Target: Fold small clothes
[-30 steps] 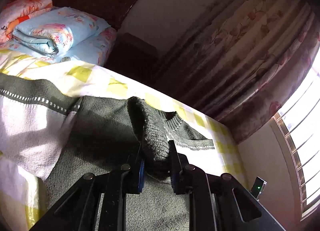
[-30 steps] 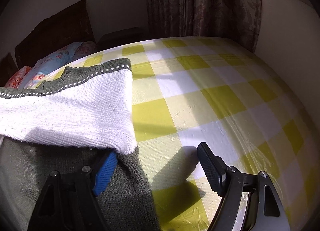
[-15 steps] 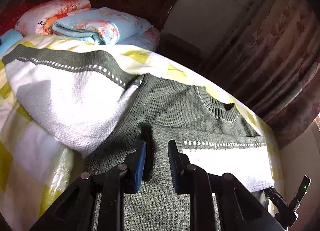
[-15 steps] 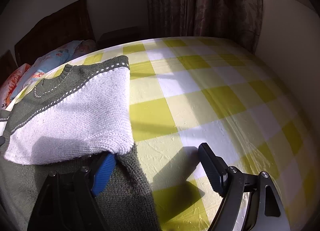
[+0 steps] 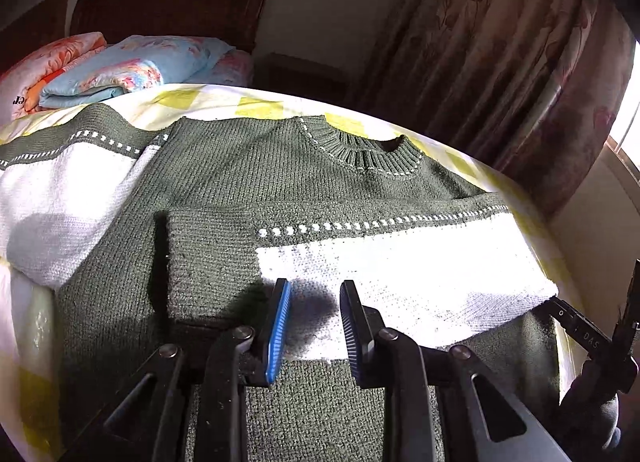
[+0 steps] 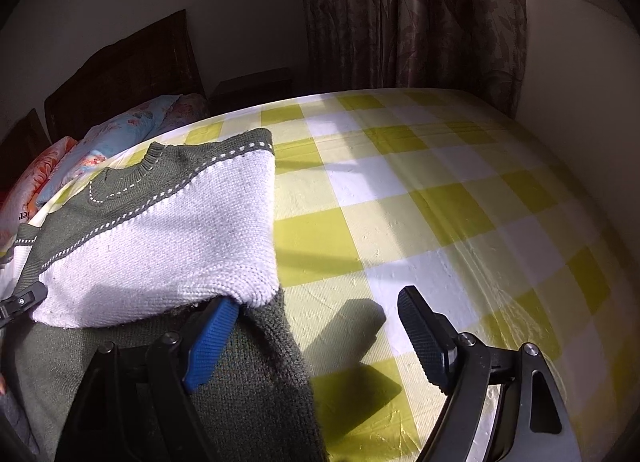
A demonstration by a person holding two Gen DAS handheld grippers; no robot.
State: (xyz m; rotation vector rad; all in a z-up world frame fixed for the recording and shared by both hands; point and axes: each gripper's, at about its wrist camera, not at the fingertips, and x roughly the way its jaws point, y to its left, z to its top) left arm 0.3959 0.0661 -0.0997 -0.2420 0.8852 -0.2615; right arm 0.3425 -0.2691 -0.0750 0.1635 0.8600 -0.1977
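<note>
A green and white knitted sweater is lying flat on the bed, which is wearing a yellow and white checked sheet, and one sleeve is lying folded across the sweater's chest. The left wrist view is showing the whole front of the garment: the ribbed collar toward the far side, the other sleeve spreading out to the left edge of the bed, and a stack of floral bedding sitting by the dark headboard. The left gripper is hovering just above the folded sleeve with its jaws parted and nothing between them. The right wrist view is giving what that one cannot: the broad bare stretch of checked sheet running toward the curtain, and the sleeve's white cuff end draping over the blue finger of the right gripper. That gripper's jaws are standing wide apart, the black finger hanging over bare sheet, well apart from the knit.
</note>
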